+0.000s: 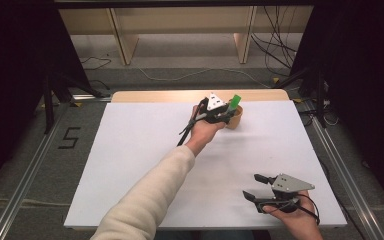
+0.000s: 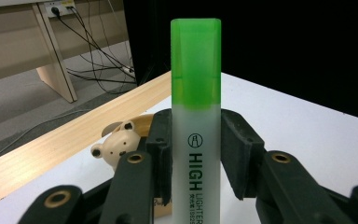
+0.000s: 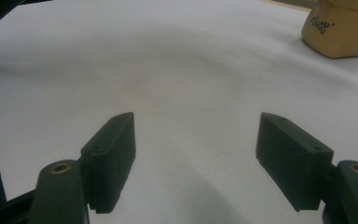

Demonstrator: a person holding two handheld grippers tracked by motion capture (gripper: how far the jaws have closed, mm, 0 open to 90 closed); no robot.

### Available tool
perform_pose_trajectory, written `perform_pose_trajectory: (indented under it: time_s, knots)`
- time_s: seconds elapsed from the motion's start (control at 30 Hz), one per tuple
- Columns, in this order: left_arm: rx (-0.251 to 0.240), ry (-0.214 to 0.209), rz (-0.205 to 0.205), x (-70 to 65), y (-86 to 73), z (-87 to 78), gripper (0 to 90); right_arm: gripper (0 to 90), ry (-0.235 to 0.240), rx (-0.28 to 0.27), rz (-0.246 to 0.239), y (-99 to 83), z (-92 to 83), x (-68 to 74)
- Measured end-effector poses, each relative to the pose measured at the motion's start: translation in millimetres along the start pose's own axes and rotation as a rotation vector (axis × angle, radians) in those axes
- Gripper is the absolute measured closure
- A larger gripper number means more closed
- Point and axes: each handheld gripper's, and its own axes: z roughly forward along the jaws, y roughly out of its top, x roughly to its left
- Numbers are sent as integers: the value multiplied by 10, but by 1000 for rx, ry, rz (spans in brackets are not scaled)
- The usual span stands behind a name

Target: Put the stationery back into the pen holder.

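The left gripper (image 1: 225, 116) reaches near the worktop's (image 1: 130, 150) far edge in the high view, clamped on a highlighter (image 1: 234, 103) just above a tan cup (image 1: 236, 119). The right gripper (image 1: 255, 186) rests near the near right corner, jaws wide.

In the left gripper view, the highlighter (image 2: 196, 116) stands upright between the pads: frosted white barrel, translucent green cap, black "HIGH LIGHTER" lettering. A small bear face marks the cup (image 2: 119, 144) behind.

In the right gripper view, the jaws gape over bare worktop (image 3: 168, 70).
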Motion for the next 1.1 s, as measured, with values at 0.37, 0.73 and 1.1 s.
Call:
perform_pose_trajectory:
  time_s: [0.37,0.73,1.1]
  knots:
    - [-2,4,7,9,38,68,664,292,-2,1,6,-3,0,-1]
    - [-16,6,13,9,108,132,664,292,0,-4,6,-6,-3,-7]
    - [-13,20,15,67,123,213,664,292,-2,1,6,-7,-4,-11]
